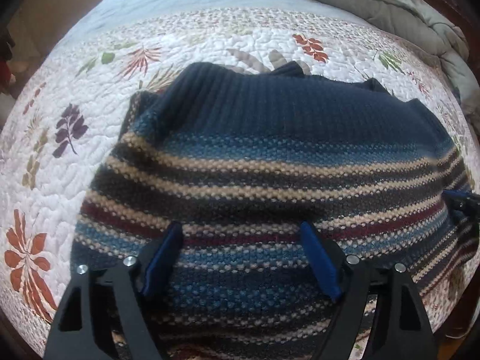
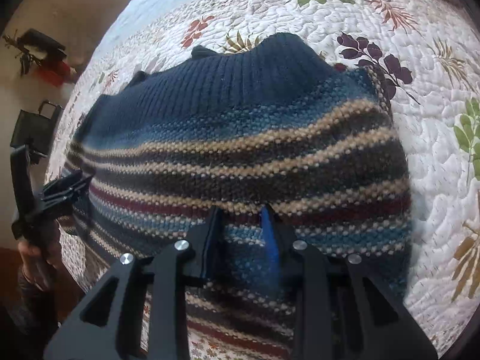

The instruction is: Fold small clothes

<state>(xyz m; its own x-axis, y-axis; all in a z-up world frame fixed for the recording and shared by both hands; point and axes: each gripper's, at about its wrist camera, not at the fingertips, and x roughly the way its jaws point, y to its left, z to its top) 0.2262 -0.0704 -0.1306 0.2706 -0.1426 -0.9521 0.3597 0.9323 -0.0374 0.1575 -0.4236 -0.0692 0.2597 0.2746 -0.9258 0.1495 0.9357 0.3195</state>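
- Quilted bedspread with a leaf print covers the bed; a grey comforter is bunched beyond the sweater's far edge.
- Striped knit sweater lies on the bedspread, navy ribbed band farthest away; its near edge is cut off below both grippers.
- Left gripper sits over the sweater's near stripes, jaws wide apart.
- Right gripper has a narrower gap; whether it pinches the knit cannot be told.
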